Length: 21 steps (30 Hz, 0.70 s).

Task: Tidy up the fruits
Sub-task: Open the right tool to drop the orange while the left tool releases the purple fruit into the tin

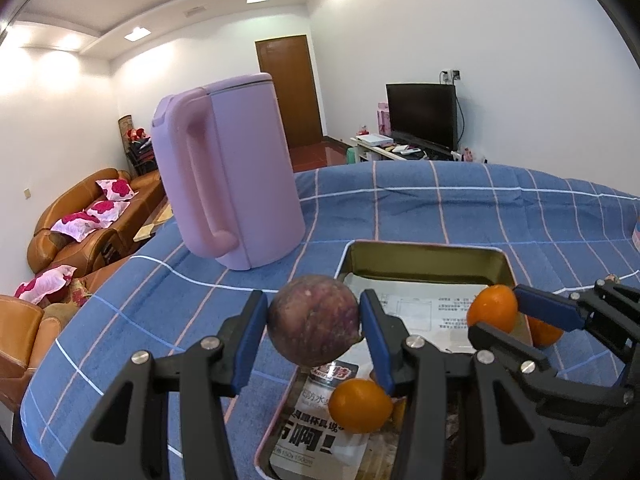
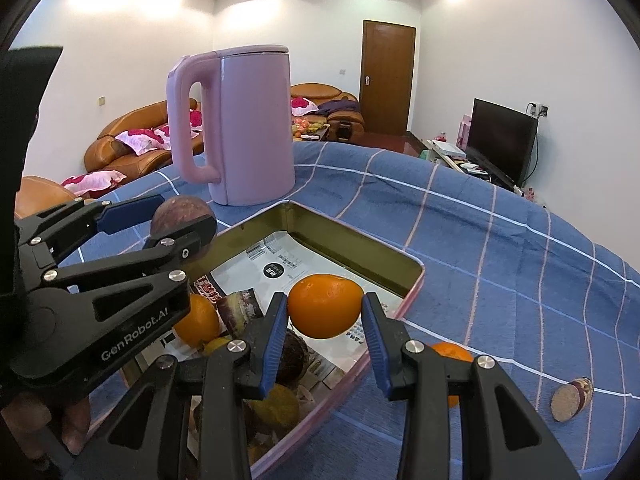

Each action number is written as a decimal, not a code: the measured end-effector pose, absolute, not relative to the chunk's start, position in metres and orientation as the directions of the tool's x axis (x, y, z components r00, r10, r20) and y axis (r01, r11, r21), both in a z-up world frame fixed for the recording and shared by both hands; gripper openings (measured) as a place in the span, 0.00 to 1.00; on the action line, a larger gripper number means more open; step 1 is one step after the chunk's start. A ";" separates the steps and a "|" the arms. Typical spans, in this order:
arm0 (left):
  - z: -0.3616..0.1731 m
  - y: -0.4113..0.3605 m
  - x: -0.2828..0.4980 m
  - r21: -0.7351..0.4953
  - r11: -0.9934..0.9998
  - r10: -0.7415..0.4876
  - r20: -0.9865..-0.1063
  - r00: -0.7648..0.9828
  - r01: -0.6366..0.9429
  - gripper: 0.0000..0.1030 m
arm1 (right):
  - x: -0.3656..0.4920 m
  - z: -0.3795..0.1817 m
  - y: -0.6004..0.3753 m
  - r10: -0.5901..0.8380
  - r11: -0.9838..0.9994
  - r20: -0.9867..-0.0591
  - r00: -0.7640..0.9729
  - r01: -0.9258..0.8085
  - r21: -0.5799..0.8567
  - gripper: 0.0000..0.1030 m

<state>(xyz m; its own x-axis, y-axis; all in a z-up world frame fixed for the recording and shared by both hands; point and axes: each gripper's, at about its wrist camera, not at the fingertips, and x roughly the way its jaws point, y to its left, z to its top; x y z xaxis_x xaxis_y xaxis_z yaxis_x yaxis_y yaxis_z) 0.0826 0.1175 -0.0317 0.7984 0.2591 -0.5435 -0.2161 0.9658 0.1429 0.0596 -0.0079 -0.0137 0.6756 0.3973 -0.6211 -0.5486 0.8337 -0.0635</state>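
My left gripper (image 1: 314, 328) is shut on a round purple passion fruit (image 1: 313, 325) and holds it above the near left edge of a pink metal tin (image 1: 424, 258). My right gripper (image 2: 325, 318) is shut on an orange (image 2: 325, 305) above the tin's right side (image 2: 414, 280). In the left wrist view the right gripper (image 1: 496, 314) shows at the right with its orange (image 1: 492, 308). In the right wrist view the left gripper (image 2: 176, 220) shows at the left with its passion fruit (image 2: 182, 216). Inside the tin lie more oranges (image 1: 360, 405) (image 2: 198, 322) and dark fruit pieces (image 2: 240, 306) on printed paper.
A tall pink kettle (image 1: 228, 188) (image 2: 240, 124) stands on the blue checked cloth (image 1: 460, 208) behind the tin. An orange (image 2: 450, 354) and a cut fruit half (image 2: 572, 398) lie on the cloth to the tin's right. Sofas (image 1: 80, 220) and a TV (image 1: 422, 114) are beyond.
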 end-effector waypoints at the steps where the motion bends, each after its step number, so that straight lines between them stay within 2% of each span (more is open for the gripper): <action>1: -0.032 0.118 0.084 0.143 0.966 0.259 -0.545 0.798 -0.216 0.48 | 0.060 -0.014 -0.007 0.397 0.833 -0.623 0.674 -0.550 -0.064 0.39; 7: -0.029 0.117 0.084 0.143 0.965 0.263 -0.536 0.802 -0.221 0.53 | 0.063 -0.020 -0.005 0.413 0.821 -0.645 0.643 -0.569 -0.042 0.39; 9: -0.026 0.114 0.081 0.149 0.964 0.267 -0.522 0.810 -0.222 0.65 | 0.061 -0.021 -0.003 0.409 0.820 -0.645 0.645 -0.570 -0.049 0.40; 11: -0.023 0.112 0.079 0.148 0.964 0.266 -0.512 0.817 -0.222 0.71 | 0.059 -0.020 -0.002 0.416 0.815 -0.639 0.647 -0.576 -0.053 0.42; 13: -0.022 0.111 0.077 0.147 0.964 0.265 -0.508 0.820 -0.220 0.71 | 0.057 -0.017 -0.004 0.429 0.813 -0.631 0.647 -0.581 -0.042 0.55; 17: -0.020 0.110 0.071 0.132 0.966 0.260 -0.505 0.823 -0.224 0.71 | 0.052 -0.010 -0.014 0.428 0.822 -0.615 0.662 -0.568 -0.039 0.55; 21: -0.019 0.114 0.060 0.110 0.964 0.266 -0.493 0.828 -0.244 0.77 | 0.045 -0.002 -0.049 0.394 0.852 -0.598 0.698 -0.521 -0.046 0.55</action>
<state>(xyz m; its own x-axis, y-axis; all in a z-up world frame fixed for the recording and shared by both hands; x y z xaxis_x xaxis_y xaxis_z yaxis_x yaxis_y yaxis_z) 0.0597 0.1135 -0.0192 0.8284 0.2660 -0.4929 -0.2439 0.9635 0.1101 0.0445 -0.0491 -0.0017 0.6976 0.3942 -0.5983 -0.5213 0.8521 -0.0464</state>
